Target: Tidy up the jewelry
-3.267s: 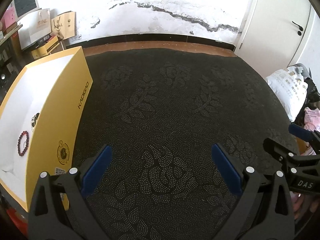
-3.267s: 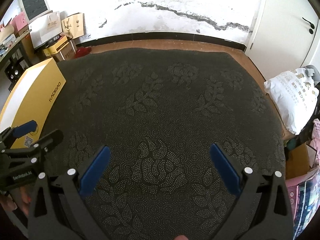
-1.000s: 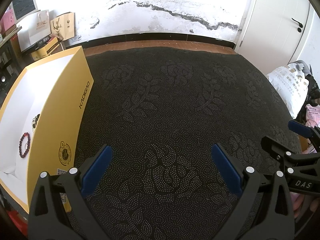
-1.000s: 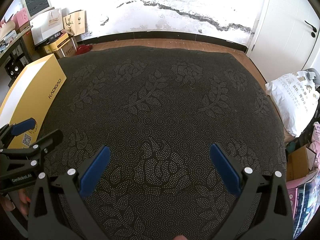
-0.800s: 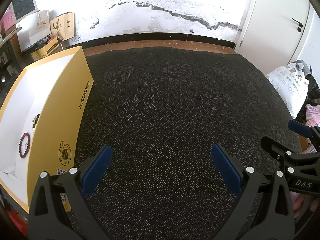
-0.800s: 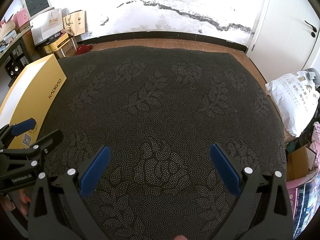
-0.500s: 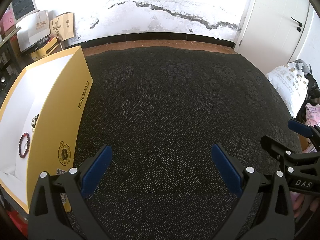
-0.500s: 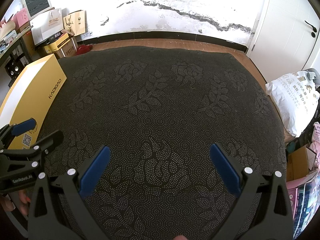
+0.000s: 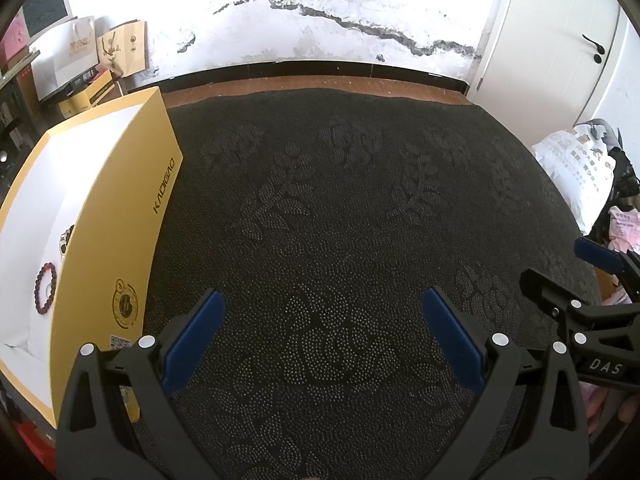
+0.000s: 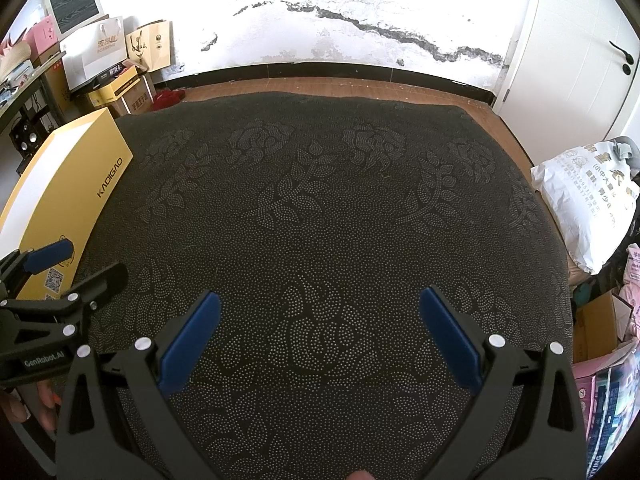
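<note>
A yellow box [image 9: 120,216] with a white inside stands open at the left edge of the dark patterned mat [image 9: 340,208]. A dark red bead bracelet [image 9: 44,287] lies inside it, with a second dark and white bracelet [image 9: 66,238] partly hidden behind the box wall. My left gripper [image 9: 320,312] is open and empty above the mat, right of the box. My right gripper [image 10: 318,312] is open and empty over the mat's near middle. The box also shows in the right wrist view [image 10: 68,184]. Each gripper appears at the edge of the other's view.
A white printed bag [image 10: 588,208] lies off the mat's right edge, beside cardboard boxes [image 10: 600,328]. Paper bags and boxes [image 10: 116,64] are stacked at the back left against the white wall. A white door [image 9: 560,40] stands at the back right.
Both grippers stay open and almost still; the views have shifted only slightly. The bracelets lie in the box as before.
</note>
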Demonstrator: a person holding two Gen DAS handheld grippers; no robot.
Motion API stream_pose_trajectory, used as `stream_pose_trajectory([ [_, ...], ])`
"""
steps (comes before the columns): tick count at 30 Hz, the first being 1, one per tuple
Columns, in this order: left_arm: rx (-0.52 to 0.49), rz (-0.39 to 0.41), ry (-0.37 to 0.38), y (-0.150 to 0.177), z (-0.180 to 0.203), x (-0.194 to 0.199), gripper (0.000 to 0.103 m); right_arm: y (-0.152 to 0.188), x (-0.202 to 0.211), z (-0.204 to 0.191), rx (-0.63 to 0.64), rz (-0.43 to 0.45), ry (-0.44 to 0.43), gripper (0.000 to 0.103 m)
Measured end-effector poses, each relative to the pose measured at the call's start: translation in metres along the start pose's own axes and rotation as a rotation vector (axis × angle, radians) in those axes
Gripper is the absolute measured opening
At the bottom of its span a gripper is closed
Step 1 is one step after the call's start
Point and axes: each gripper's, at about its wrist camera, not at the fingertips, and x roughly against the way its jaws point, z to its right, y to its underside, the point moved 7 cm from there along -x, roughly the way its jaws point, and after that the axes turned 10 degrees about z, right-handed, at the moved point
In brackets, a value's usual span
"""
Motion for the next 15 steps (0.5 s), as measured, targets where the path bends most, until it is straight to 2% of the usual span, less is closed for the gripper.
stream_pose_trajectory([
  [15, -0.009, 0.0, -0.002, 0.0, 0.0011, -0.0007, 0.097, -0.0006, -0.0001, 0.0005, -0.001, 0.001, -0.001, 0.096],
])
